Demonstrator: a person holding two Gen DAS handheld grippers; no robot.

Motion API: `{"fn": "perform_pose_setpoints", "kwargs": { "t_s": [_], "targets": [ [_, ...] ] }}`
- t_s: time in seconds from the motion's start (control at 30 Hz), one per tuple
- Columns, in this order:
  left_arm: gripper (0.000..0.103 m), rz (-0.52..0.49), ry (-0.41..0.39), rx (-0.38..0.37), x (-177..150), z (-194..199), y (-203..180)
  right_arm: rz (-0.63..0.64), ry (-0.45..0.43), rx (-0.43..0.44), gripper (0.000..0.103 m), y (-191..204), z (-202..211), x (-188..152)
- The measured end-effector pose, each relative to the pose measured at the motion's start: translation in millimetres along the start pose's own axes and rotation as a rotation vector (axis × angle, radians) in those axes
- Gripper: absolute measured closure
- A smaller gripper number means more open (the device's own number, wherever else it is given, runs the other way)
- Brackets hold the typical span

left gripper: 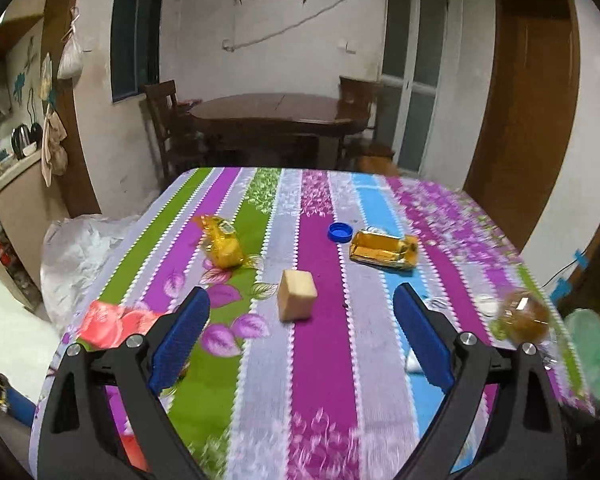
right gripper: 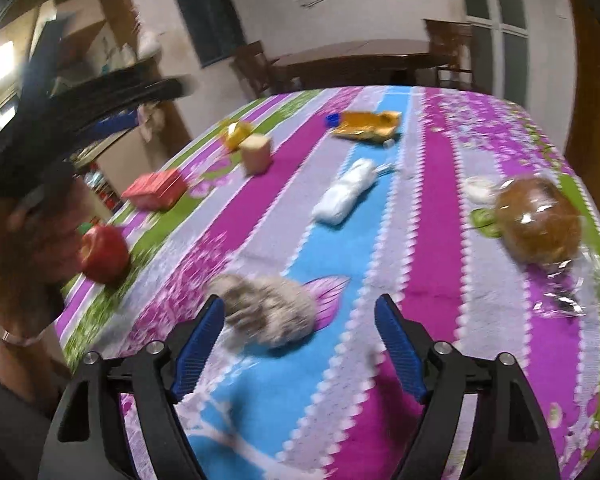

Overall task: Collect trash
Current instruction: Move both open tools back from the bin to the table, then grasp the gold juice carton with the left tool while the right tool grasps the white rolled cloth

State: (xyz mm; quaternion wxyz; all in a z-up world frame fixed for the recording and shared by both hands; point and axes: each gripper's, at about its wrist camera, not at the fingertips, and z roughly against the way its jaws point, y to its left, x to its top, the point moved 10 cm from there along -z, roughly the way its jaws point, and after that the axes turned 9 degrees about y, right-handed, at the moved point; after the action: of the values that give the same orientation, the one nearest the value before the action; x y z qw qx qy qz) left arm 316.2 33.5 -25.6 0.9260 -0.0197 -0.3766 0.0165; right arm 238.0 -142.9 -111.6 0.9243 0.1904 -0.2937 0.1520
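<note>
1. My left hand-held gripper point(left gripper: 300, 332) has its jaws wide apart with nothing between the pads; it hangs over the tabletop point(left gripper: 324, 380), pointing at the tan block point(left gripper: 297, 295).
2. My right hand-held gripper point(right gripper: 300, 344) is also spread and empty, with the crumpled grey wad point(right gripper: 268, 310) lying just beside its left pad, not pinched.
3. Taking the tan block as landmark: the blue bottle cap point(left gripper: 339, 232) and the flattened gold wrapper point(left gripper: 384, 250) lie beyond it to the right, the yellow wrapper point(left gripper: 222, 246) beyond it to the left, the red packet point(left gripper: 114, 324) near-left, and the bagged brown bun point(left gripper: 526, 318) far right by the edge.
4. In the right view a white rolled bag point(right gripper: 346, 192) sits right of the block and a red apple point(right gripper: 102, 254) near-left.
5. Risks, as I judge them: both views are smeared, so closing now could miss or push the wad; light wrappers may slide off the edge; I might grab the apple or bun, which may not be trash.
6. I can read no brand or lettering on any item; print is too blurred.
</note>
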Motion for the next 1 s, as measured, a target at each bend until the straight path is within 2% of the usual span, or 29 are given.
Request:
{"fn": "perform_pose_setpoints", "kwargs": {
  "t_s": [0.1,0.2,0.37,0.43,0.47,0.5,0.53,0.6,0.67,0.73,0.8,0.9,1.0],
  "targets": [
    [0.013,-0.025,0.034,0.056,7.7,-28.1,-8.9,0.015,-0.002,0.007,0.017,5.7,1.3,-4.2],
    [0.013,-0.016,0.066,0.053,18.4,-48.1,-15.4,-0.012,-0.021,-0.010,0.017,-5.0,7.7,0.3],
    [0.013,-0.028,0.066,0.070,68.0,-69.6,-21.1,-0.065,-0.095,-0.099,0.019,-37.6,17.4,48.1],
    [0.013,-0.131,0.070,0.087,95.4,-86.6,-36.0,-0.043,-0.081,-0.113,0.026,-40.2,2.0,74.1],
    [0.013,-0.197,0.088,0.083,102.8,-96.4,-45.6,-0.046,-0.063,-0.117,0.032,-42.7,-9.1,84.5],
    [0.013,-0.288,0.127,0.060,107.7,-109.9,-59.5,-0.073,-0.041,-0.121,0.035,-47.9,-22.7,94.7],
    [0.014,-0.337,0.150,0.054,109.9,-118.3,-66.1,-0.098,-0.024,-0.118,0.037,-52.4,-33.3,101.2],
    [0.014,-0.407,0.157,0.070,115.7,-126.8,-74.1,-0.125,0.001,-0.132,0.037,-59.1,-52.6,108.9],
    [0.015,-0.477,0.157,0.030,117.5,-130.2,-85.7,-0.135,0.019,-0.160,0.037,-64.0,-66.0,110.6],
    [0.015,-0.553,0.156,-0.004,114.7,-135.2,-96.8,-0.148,0.038,-0.146,0.037,-64.0,-78.2,110.5],
    [0.015,-0.644,0.167,0.029,109.7,-147.4,-99.7,-0.129,0.045,-0.151,0.037,-57.9,-86.2,112.7],
    [0.015,-0.699,0.180,0.069,109.5,-161.8,-96.6,-0.066,0.089,-0.196,0.058,-50.0,-101.0,109.5],
    [0.015,-0.815,0.149,0.033,105.2,-160.4,-97.7,-0.034,0.070,-0.186,0.067,-47.3,-102.4,101.1]
  ]
}}
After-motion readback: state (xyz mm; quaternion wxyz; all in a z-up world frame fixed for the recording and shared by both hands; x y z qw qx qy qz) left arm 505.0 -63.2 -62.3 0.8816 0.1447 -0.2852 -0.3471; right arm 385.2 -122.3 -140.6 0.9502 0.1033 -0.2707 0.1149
